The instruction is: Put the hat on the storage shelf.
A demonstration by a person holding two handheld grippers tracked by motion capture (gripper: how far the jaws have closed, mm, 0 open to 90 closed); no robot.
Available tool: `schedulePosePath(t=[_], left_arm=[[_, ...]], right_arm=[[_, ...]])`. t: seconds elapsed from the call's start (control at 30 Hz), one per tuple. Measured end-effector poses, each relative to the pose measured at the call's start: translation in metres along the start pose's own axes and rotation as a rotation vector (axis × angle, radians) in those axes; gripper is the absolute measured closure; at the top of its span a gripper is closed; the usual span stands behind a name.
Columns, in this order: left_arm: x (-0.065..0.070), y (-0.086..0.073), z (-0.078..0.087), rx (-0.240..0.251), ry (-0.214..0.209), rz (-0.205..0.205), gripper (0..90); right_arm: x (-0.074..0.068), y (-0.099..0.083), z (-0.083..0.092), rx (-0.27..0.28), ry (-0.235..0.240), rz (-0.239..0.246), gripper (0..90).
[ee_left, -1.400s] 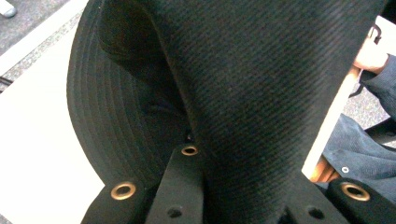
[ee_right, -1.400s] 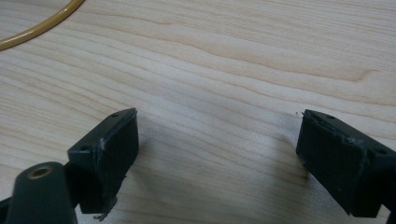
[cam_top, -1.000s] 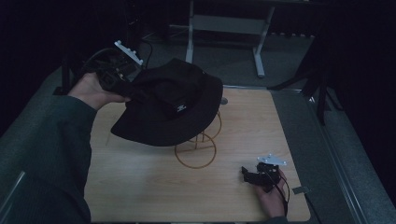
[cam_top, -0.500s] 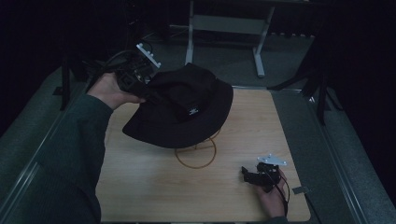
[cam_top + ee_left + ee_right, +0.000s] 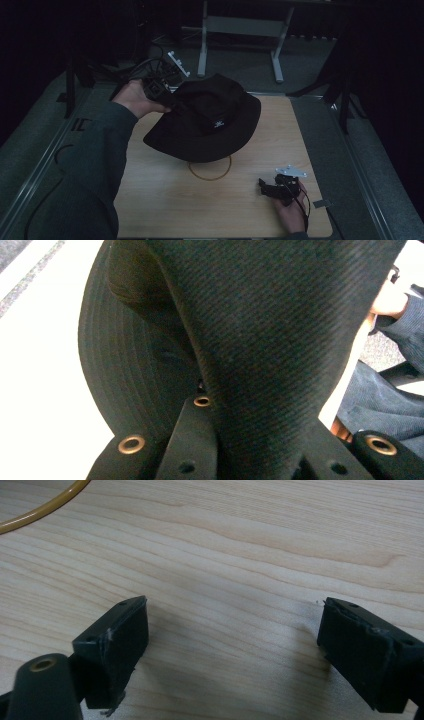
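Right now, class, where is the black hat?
In the high view the black hat sits over the table's far middle, held at its left edge by the left gripper, above a yellow ring.

The black hat (image 5: 205,117) hides most of the yellow ring (image 5: 210,172) — stand unseen.

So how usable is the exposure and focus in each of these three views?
High view: very dim, surroundings nearly black, though the hat and the yellow ring under it stay readable. Left gripper view: the table is blown out to white and the close hat fabric is slightly soft. Right gripper view: evenly lit, wood grain sharp, soft shadows under the open jaws.
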State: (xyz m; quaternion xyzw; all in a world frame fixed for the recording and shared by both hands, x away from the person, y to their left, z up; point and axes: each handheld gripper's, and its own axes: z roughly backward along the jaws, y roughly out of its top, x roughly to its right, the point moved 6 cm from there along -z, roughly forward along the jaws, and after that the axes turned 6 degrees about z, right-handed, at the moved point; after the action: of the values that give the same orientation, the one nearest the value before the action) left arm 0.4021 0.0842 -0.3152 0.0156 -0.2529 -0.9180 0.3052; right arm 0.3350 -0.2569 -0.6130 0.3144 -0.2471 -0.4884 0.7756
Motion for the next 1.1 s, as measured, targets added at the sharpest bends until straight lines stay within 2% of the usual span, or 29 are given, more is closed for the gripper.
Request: schedulePosePath(t=[0.17, 0.63, 0.7, 0.97, 1.1], left_arm=[[0.003, 0.004, -0.011, -0.019, 0.002, -0.005, 87.8], [0.004, 0.008, -0.021, 0.003, -0.001, 0.008, 83.6], [0.005, 0.008, -0.023, 0.000, -0.004, 0.007, 79.1], [0.003, 0.003, -0.031, -0.009, -0.027, 0.021, 70.9], [-0.001, -0.001, -0.029, 0.015, -0.032, 0.052, 65.0]], right_arm=[[0.000, 0.000, 0.000, 0.000, 0.000, 0.000, 12.8], [0.000, 0.000, 0.000, 0.000, 0.000, 0.002, 12.8], [0.000, 0.000, 0.000, 0.001, 0.000, 0.003, 12.8], [0.000, 0.000, 0.000, 0.000, 0.001, 0.002, 12.8], [0.000, 0.000, 0.000, 0.000, 0.001, 0.002, 12.8]])
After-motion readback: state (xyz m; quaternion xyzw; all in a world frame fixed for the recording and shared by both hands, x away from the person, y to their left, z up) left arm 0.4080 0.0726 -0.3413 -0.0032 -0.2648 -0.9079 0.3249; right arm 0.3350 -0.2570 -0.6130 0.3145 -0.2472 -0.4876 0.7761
